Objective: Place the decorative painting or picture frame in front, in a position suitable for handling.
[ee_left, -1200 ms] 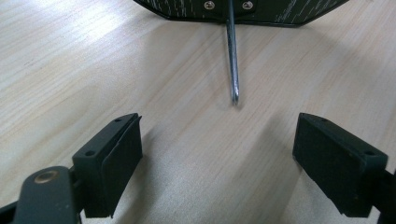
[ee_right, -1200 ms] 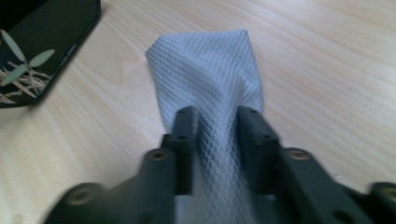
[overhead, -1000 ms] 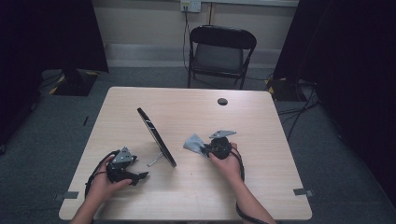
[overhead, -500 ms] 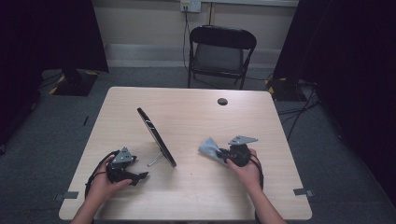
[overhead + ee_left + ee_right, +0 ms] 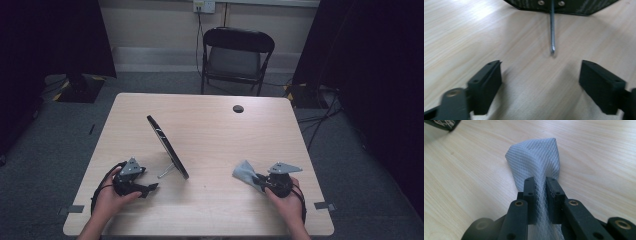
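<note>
Standing between both grippers, the propped mirror (image 5: 167, 147) divides the table (image 5: 210, 125).

I see a light wooden table (image 5: 210, 135) with rounded corners, standing on grey carpet. On it a round black-rimmed mirror (image 5: 167, 147) stands tilted on its thin metal prop (image 5: 552, 30) left of centre, and a small dark grommet hole (image 5: 238, 108) sits near the far edge. A pale blue-grey cloth (image 5: 246, 172) touches the tabletop near my right front corner.
</note>
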Available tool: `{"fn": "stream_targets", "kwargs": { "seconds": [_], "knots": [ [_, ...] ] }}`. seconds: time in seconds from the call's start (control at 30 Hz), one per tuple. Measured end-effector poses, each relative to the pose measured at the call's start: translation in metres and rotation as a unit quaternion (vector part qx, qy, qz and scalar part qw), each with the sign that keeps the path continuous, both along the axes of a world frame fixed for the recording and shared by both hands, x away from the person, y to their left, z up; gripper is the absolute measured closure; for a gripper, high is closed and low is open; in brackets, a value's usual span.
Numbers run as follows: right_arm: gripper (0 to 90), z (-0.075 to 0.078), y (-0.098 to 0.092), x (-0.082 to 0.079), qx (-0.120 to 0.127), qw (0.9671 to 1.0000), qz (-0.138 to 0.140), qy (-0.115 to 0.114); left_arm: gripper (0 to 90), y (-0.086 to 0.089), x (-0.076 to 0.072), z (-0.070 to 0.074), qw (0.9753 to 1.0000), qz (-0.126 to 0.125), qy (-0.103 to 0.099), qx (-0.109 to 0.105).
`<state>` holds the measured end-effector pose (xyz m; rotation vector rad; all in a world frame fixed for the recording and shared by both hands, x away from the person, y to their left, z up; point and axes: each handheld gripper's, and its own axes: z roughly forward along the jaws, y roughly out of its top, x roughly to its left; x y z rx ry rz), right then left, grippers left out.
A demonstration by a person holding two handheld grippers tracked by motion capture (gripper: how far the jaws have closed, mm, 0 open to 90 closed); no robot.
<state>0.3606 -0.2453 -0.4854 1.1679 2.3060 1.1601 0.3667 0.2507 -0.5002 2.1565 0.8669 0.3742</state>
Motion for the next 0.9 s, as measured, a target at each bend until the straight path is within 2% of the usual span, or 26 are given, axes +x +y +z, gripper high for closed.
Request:
{"fn": "stream_targets", "kwargs": {
  "seconds": [0.07, 0.17, 0.2, 0.23, 0.27, 0.3, 0.4, 0.5, 0.57, 0.63, 0.73, 0.8, 0.9],
  "knots": [
    [79.8, -0.001, -0.001, -0.002, -0.009, 0.9999, 0.003, 0.004, 28.5, 0.001, -0.001, 0.002, 0.9999, -0.007, 0.001, -0.007],
    [79.5, -0.005, 0.0, -0.001, -0.011, 0.9999, 0.004, 0.009, 31.2, 0.001, -0.002, 0.004, 0.9999, -0.01, -0.009, -0.002],
    [79.5, -0.006, 0.0, 0.0, -0.009, 0.9999, 0.003, 0.009, 34.5, 0.001, -0.002, 0.004, 0.9999, -0.01, -0.009, -0.002],
    [79.3, -0.006, 0.0, 0.0, -0.01, 0.9999, 0.002, 0.009, 37.3, 0.0, -0.002, 0.007, 0.9998, -0.012, -0.009, -0.013],
    [79.0, -0.006, 0.0, 0.0, -0.012, 0.9999, 0.004, 0.008, 37.4, 0.0, -0.002, 0.007, 0.9998, -0.012, -0.009, -0.013],
    [78.7, -0.007, 0.0, 0.001, -0.011, 0.9999, 0.004, 0.007, 39.3, -0.002, -0.003, 0.01, 0.9997, -0.01, -0.019, -0.014],
    [78.4, -0.009, -0.002, 0.001, 0.001, 1.0, 0.002, 0.008, 50.2, -0.004, -0.002, 0.014, 0.9997, -0.008, -0.008, -0.02],
    [78.2, -0.01, -0.003, 0.0, 0.007, 0.9999, -0.001, 0.009, 54.8, -0.009, 0.0, 0.016, 0.9997, -0.015, -0.002, -0.018],
    [78.2, -0.01, -0.003, 0.0, 0.006, 0.9999, -0.003, 0.009, 56.1, -0.014, 0.001, 0.015, 0.9997, -0.022, -0.006, -0.009],
    [78.3, -0.01, -0.002, 0.0, 0.003, 1.0, -0.003, 0.006, 60.5, -0.018, 0.003, 0.014, 0.9996, -0.027, 0.001, 0.003],
    [78.1, -0.01, -0.002, 0.0, 0.003, 1.0, -0.003, 0.005, 65.8, -0.023, 0.007, 0.013, 0.9993, -0.033, 0.019, 0.006],
    [78.0, -0.01, -0.002, -0.001, 0.005, 1.0, -0.005, 0.005, 67.8, -0.025, 0.008, 0.012, 0.9992, -0.036, 0.015, 0.012],
    [77.9, -0.01, -0.002, -0.001, 0.007, 0.9999, -0.006, 0.006, 75.1, -0.028, 0.011, 0.012, 0.9988, -0.037, 0.022, 0.024]
  ]
}}
